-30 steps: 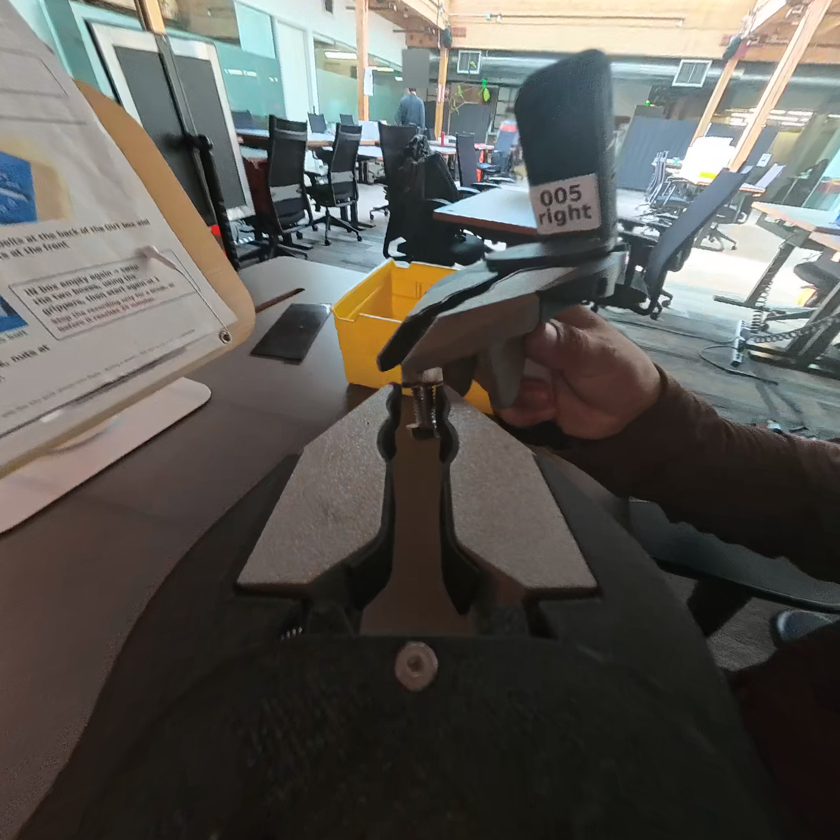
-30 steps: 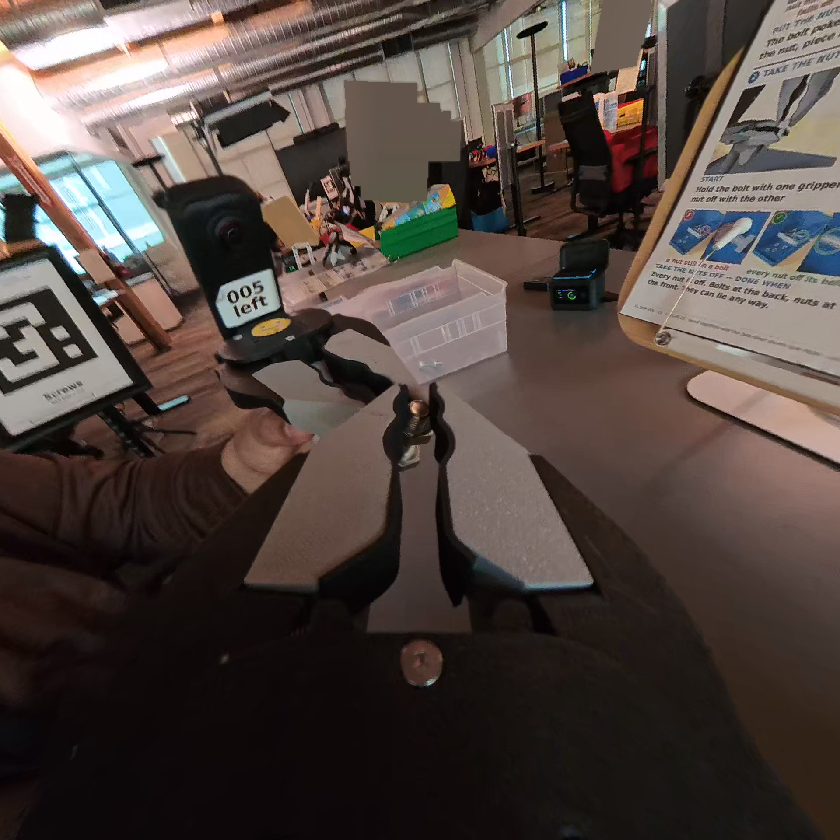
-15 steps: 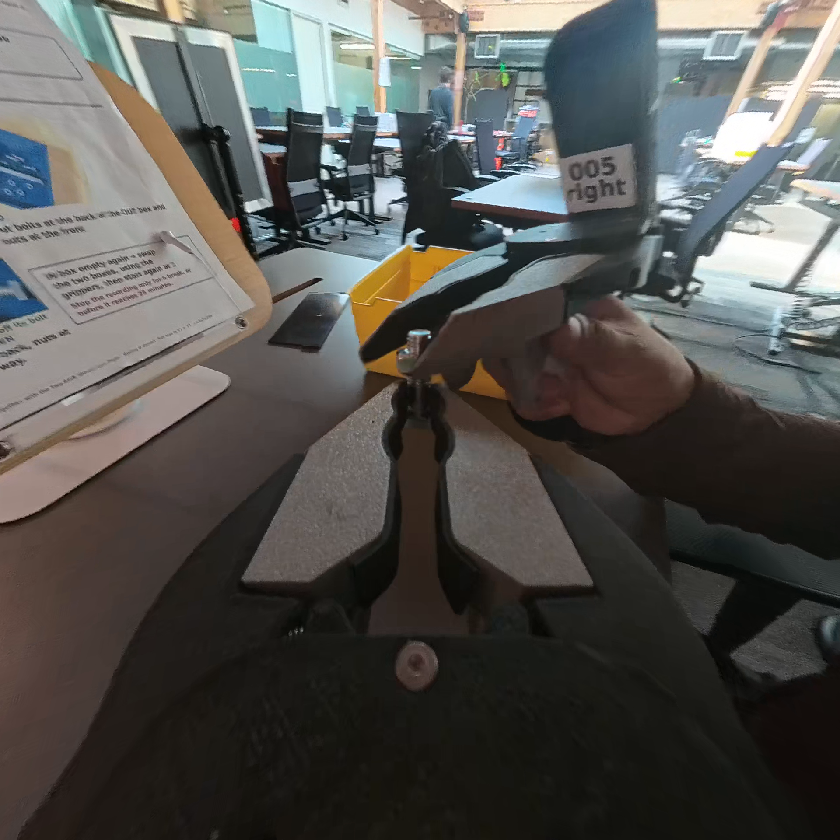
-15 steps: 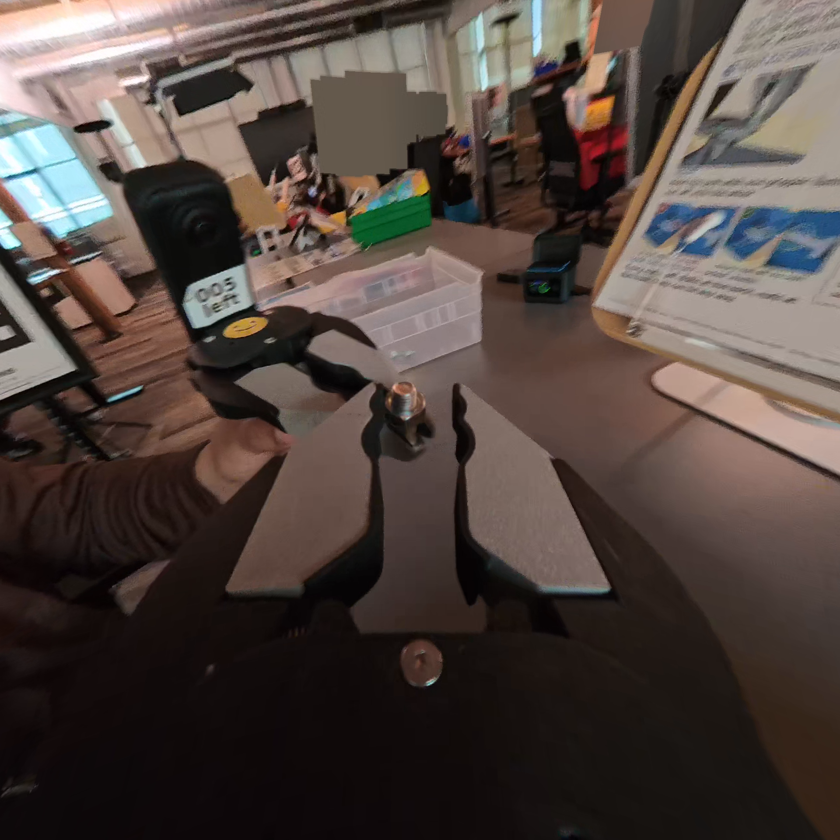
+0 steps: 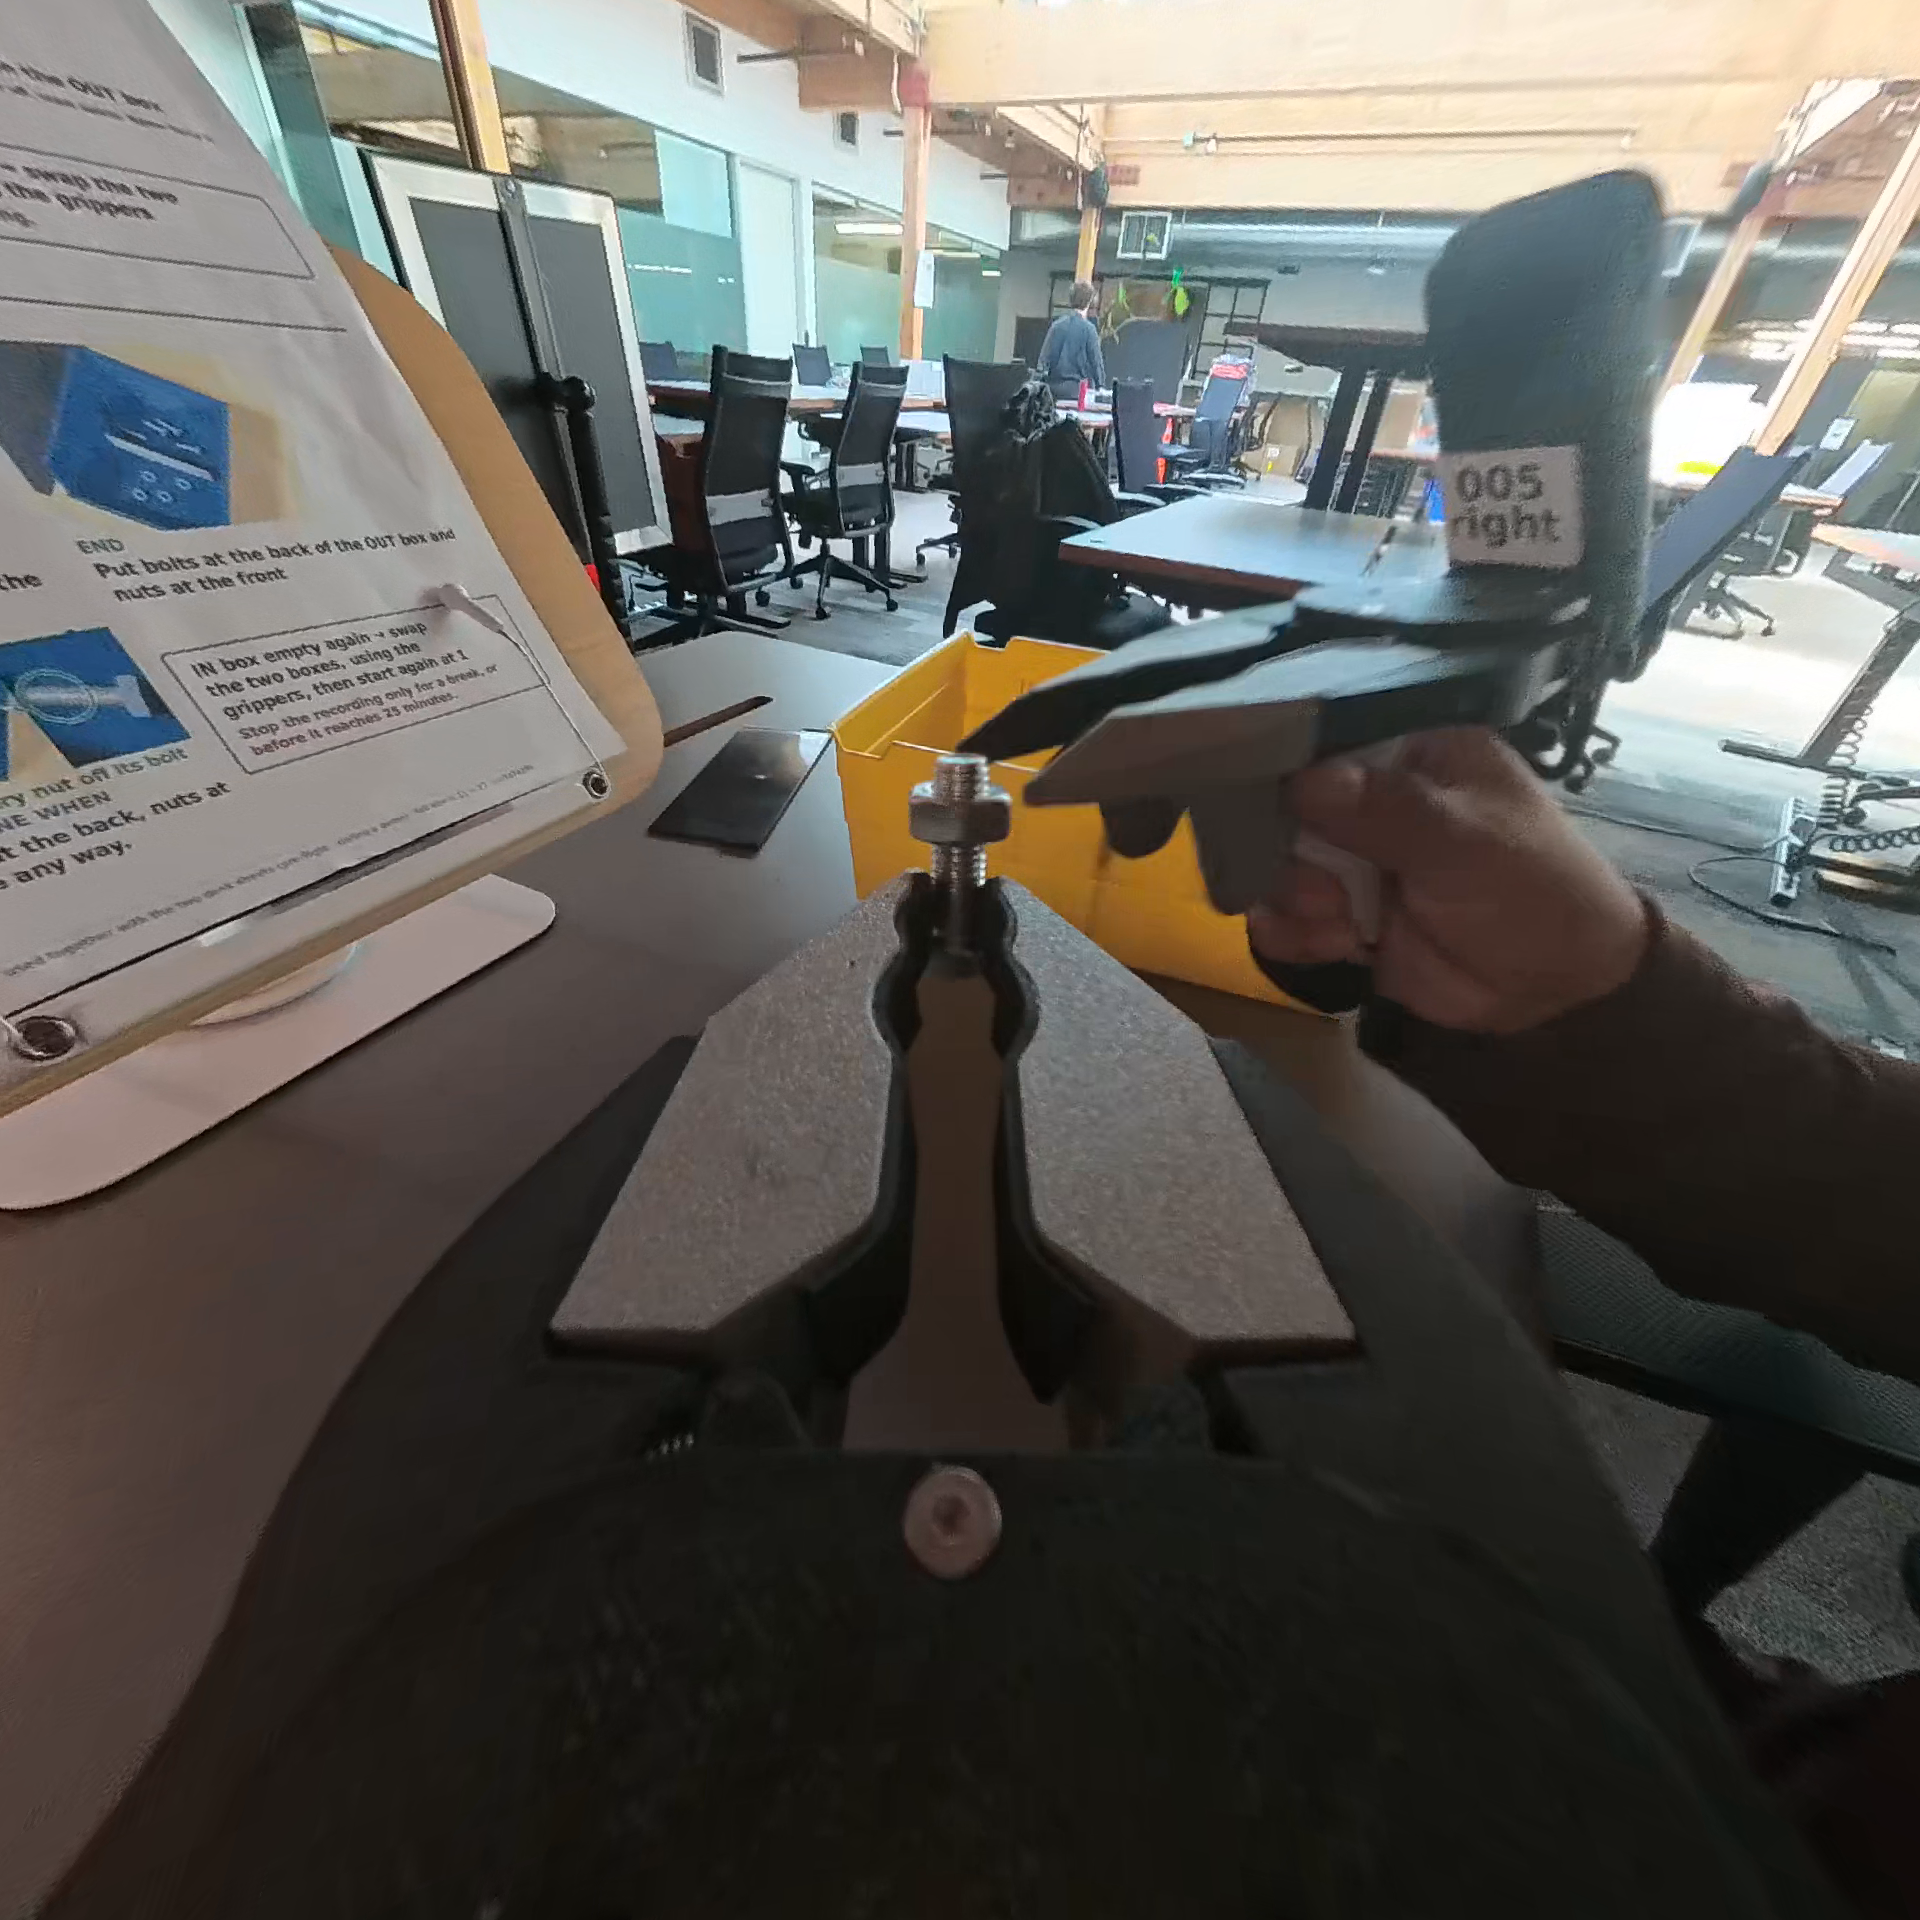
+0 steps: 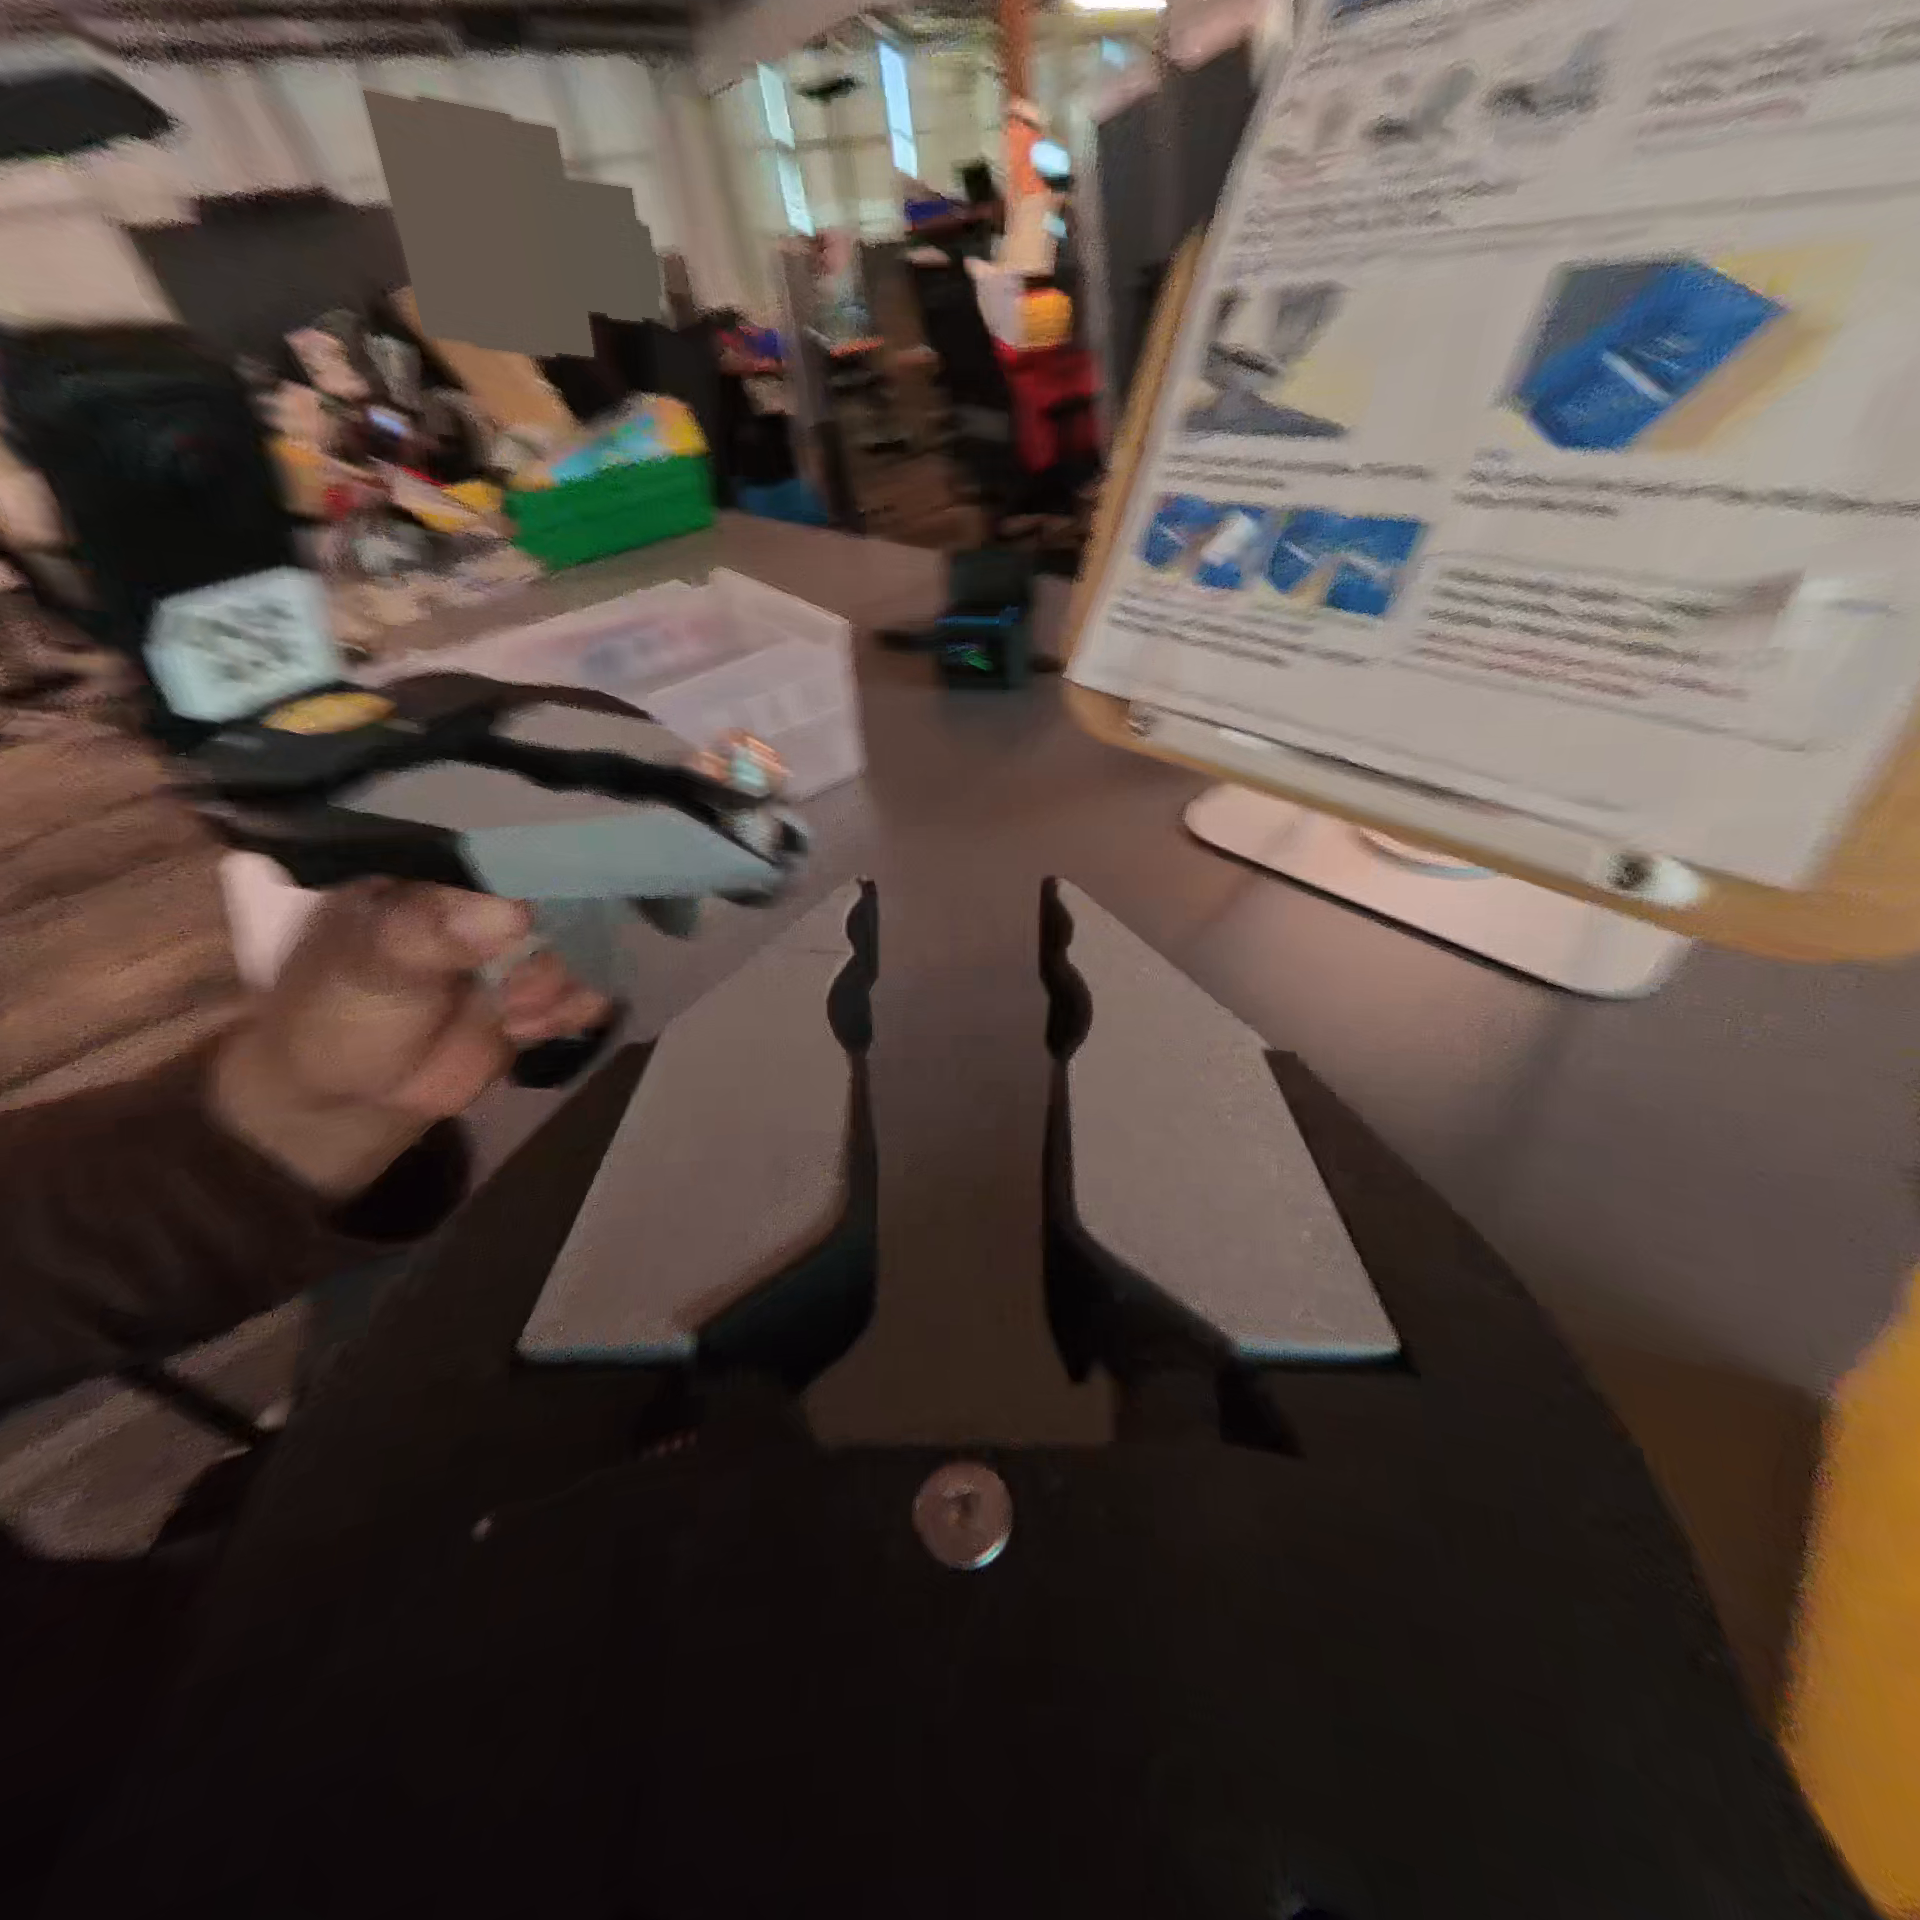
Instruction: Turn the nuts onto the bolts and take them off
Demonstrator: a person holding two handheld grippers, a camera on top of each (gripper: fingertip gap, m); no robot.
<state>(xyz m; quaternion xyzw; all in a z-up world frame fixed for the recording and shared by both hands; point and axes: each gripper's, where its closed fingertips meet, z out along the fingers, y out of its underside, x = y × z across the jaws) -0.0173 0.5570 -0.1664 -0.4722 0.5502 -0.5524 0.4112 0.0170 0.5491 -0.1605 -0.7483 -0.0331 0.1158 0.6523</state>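
Currently the bolt (image 5: 957, 862) stands at the tip of the left tongs (image 5: 956, 914), long axis running straight on from the fingers and up, threaded end pointing away from the camera. Silver, fully threaded where visible; its lower part sits in the notch between the fingertips, head hidden there. A silver hex nut (image 5: 959, 812) sits on the thread near the free end, a few turns of thread showing above it, more below down to the fingertips.

Left tongs: narrow, clamped on the bolt shank, grey textured fingers (image 5: 769, 1153) nearly together.

Right tongs (image 5: 1003, 764) come in from the right of the bolt, held by a hand (image 5: 1455, 894) in a dark sleeve. Tips are just beside the nut and bolt top, slightly above, not gripping it. In the right wrist view the right tongs (image 6: 951, 904) stand wide apart, nothing between them; that view is motion-blurred. There the left tongs (image 6: 769, 821) show to the left and just ahead of the right tips, with a blurred metallic bit at their tip.

Beyond the bolt: yellow bin (image 5: 1039, 821) on the dark worktop (image 5: 312, 1299), behind the right tongs. Left of the left tongs: instruction sheet on a wooden stand (image 5: 239, 582), flat black pad (image 5: 743, 784) past it. Right wrist view also shows a clear plastic bin (image 6: 748, 665) ahead.
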